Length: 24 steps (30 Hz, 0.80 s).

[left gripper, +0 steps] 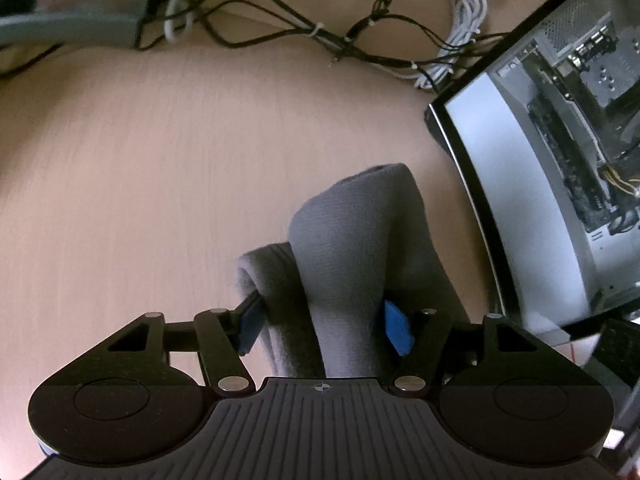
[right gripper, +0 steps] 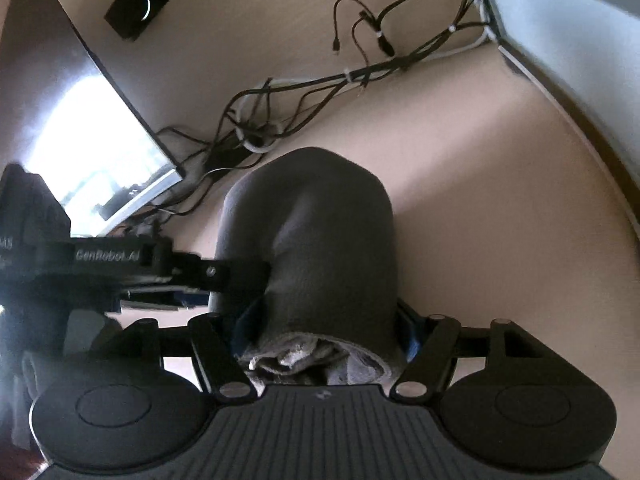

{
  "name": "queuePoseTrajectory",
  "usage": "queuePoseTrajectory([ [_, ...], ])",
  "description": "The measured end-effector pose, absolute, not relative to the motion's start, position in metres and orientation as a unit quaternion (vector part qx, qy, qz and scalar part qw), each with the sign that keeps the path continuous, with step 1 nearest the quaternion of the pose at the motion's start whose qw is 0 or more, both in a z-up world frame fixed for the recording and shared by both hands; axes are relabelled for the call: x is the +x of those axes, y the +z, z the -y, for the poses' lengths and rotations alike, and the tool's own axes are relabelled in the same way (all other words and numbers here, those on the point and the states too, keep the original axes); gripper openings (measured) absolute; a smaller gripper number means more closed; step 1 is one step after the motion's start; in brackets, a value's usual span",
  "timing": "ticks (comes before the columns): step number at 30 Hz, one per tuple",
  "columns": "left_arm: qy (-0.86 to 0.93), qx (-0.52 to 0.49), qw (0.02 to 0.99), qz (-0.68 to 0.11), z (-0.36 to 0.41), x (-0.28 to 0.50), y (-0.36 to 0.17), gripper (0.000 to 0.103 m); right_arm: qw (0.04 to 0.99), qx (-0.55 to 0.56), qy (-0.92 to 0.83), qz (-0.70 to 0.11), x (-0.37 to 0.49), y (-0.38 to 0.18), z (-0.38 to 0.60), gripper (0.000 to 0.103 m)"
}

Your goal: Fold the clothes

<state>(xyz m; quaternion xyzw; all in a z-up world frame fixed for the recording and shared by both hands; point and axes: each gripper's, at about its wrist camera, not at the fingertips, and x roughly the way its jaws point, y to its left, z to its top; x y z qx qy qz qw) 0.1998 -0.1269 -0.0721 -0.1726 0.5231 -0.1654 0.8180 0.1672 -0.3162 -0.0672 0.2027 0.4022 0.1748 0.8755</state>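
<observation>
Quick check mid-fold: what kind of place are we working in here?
Probably a home or office computer desk, not a laundry area. A light wooden desk carries an open-sided PC case and a tangle of cables. Both tools hold the grey garment.

A plain grey garment (left gripper: pixel 352 264) sits between blue pads (left gripper: pixel 396 330) on the black left gripper (left gripper: pixel 324 328). In the right wrist view it looks darker charcoal, with a paler grey inside, held by the black right gripper (right gripper: pixel 324 340). The table (left gripper: pixel 160 168) is pale tan wood grain. Cables (left gripper: pixel 288 24) are black and white.
</observation>
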Motion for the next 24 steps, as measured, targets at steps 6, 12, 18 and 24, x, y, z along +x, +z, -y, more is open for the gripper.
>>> queuePoseTrajectory([
  [6,-0.155,-0.164,0.847,-0.482,0.107,0.182,-0.036,0.065,0.904,0.109,0.166,-0.379,0.161,-0.059,0.284,0.071],
  [12,-0.174,-0.138,0.857,-0.465,0.128,0.185,-0.018,0.064,0.919,0.032,0.136,-0.369,0.151,-0.048,0.254,0.073],
  [18,-0.145,-0.117,0.85,-0.493,0.119,0.188,-0.052,0.067,0.921,0.003,0.167,-0.352,0.136,-0.042,0.247,0.076],
  [24,-0.161,-0.127,0.845,-0.495,0.113,0.19,-0.065,0.069,0.935,-0.057,0.197,-0.289,0.138,-0.027,0.252,0.076],
])
